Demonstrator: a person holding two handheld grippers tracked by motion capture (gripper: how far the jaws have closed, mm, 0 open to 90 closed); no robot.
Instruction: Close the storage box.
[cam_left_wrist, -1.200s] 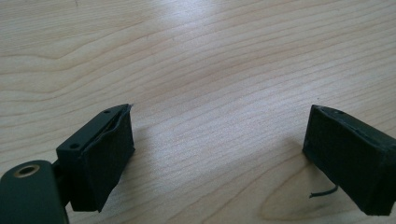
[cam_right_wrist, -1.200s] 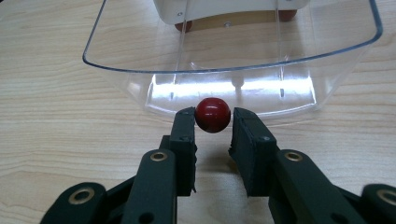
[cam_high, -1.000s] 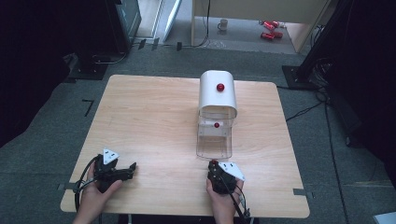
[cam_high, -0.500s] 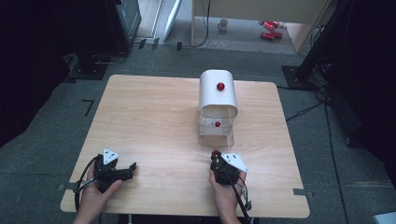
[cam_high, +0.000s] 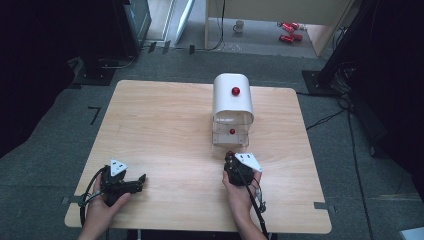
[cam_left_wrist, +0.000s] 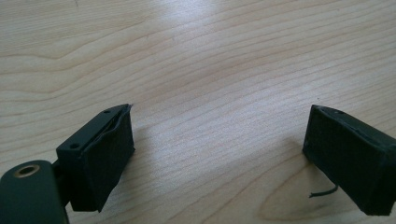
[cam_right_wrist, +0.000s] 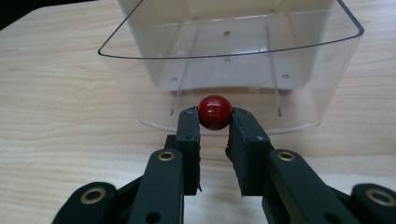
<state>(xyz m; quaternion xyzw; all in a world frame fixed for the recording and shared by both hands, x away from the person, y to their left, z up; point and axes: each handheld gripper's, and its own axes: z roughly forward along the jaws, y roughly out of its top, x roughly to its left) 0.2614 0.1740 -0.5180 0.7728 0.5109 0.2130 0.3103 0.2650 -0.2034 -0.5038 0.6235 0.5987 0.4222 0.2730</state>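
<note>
A white cabinet with a rounded top is seen standing on the far right part of the wooden tabletop, and a red knob is carried on its front. Below the white part, a clear plastic drawer is seen drawn out toward the person; in the right gripper view the drawer is shown open at the top, and nothing is seen lying inside it, only small holes and moulded ribs in its walls and floor. A second red knob shows through the clear plastic in the high view. A red ball-shaped knob is fixed to the drawer's front wall, and the fingers of the right gripper are closed against it from both sides, so that the knob is clamped between them. In the high view the right gripper is held just in front of the drawer by the right hand. The left gripper is held by the left hand near the front left corner of the tabletop, well apart from the cabinet. In the left gripper view the fingers are seen spread wide apart just above bare wood, with nothing between them. Beyond the tabletop a grey carpeted floor is visible.
</note>
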